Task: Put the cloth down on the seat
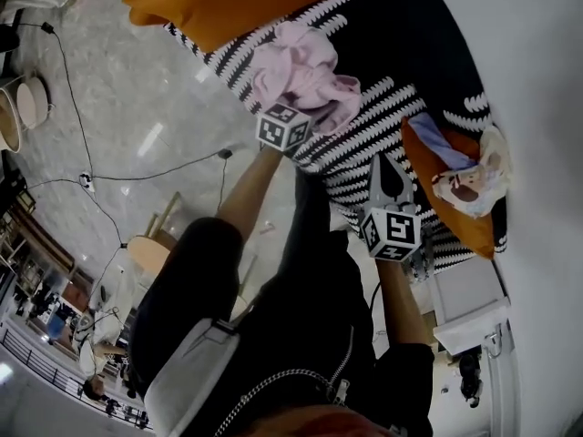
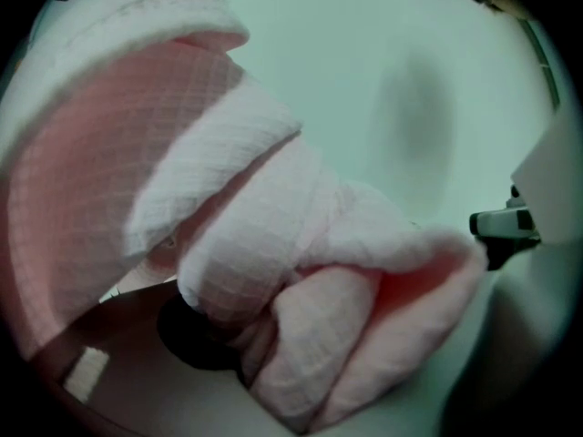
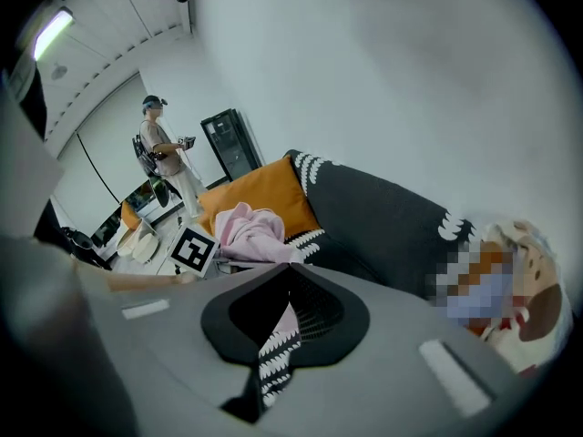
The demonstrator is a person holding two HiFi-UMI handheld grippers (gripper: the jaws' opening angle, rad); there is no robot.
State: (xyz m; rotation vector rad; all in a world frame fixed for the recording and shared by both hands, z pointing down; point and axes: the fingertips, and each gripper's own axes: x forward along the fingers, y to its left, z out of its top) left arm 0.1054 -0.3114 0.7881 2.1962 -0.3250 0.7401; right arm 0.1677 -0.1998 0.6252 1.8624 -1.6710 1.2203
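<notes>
A bunched pink cloth (image 1: 301, 71) sits over the black-and-white striped sofa seat (image 1: 383, 121), in front of an orange cushion (image 1: 228, 3). My left gripper (image 1: 293, 107) reaches into it from below, its marker cube just under the bundle. In the left gripper view the cloth (image 2: 273, 244) fills the picture and hides the jaws, which seem closed on its folds. The right gripper view shows the cloth (image 3: 250, 230) standing above the left cube (image 3: 193, 248). My right gripper (image 1: 376, 162) is over the seat's front edge to the right, jaws together and empty.
A second orange cushion (image 1: 451, 217) with a printed soft toy (image 1: 474, 185) lies at the sofa's right end. Cables (image 1: 137, 176) and round stools (image 1: 150, 248) are on the grey floor to the left. Another person (image 3: 168, 157) stands far off.
</notes>
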